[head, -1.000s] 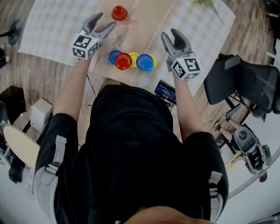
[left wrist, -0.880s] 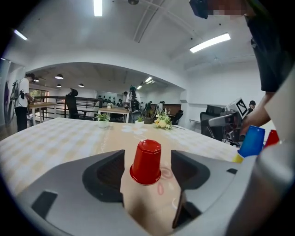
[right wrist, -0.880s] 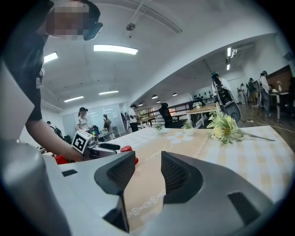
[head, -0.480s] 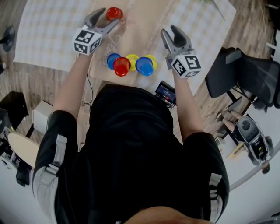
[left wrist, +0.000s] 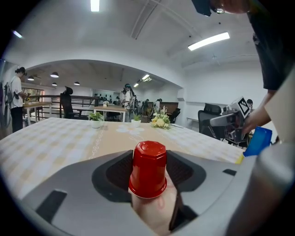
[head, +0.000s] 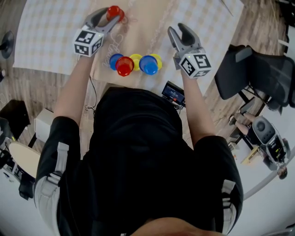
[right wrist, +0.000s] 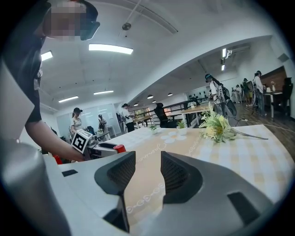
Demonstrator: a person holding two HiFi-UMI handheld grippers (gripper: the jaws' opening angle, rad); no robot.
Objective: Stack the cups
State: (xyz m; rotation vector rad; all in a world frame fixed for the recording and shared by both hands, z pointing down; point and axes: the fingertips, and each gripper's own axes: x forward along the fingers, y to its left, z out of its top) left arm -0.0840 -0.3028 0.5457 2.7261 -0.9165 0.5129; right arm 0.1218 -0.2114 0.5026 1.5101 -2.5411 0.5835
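Note:
A lone red cup (head: 114,11) stands upside down on the beige runner (head: 147,27), far left. My left gripper (head: 112,14) has it between its jaws; they have just been closing, and both pads touch the red cup (left wrist: 148,168). Nearer me is a row of upturned cups: blue (head: 115,59), red (head: 124,67), yellow (head: 136,58), blue (head: 148,65), yellow (head: 158,59). My right gripper (head: 182,33) hovers open and empty to the right of the row. In the right gripper view nothing lies between the right gripper's (right wrist: 148,173) jaws.
A pale checked cloth (head: 50,32) covers the table under the runner. A small device with a lit screen (head: 173,94) sits at the table's near edge. A flower sprig (right wrist: 216,126) lies farther along the table. A black office chair (head: 258,78) stands to the right.
My left gripper has moved forward onto the lone red cup, which was beyond its tips, and its jaws have closed in around it. The right gripper has stayed put.

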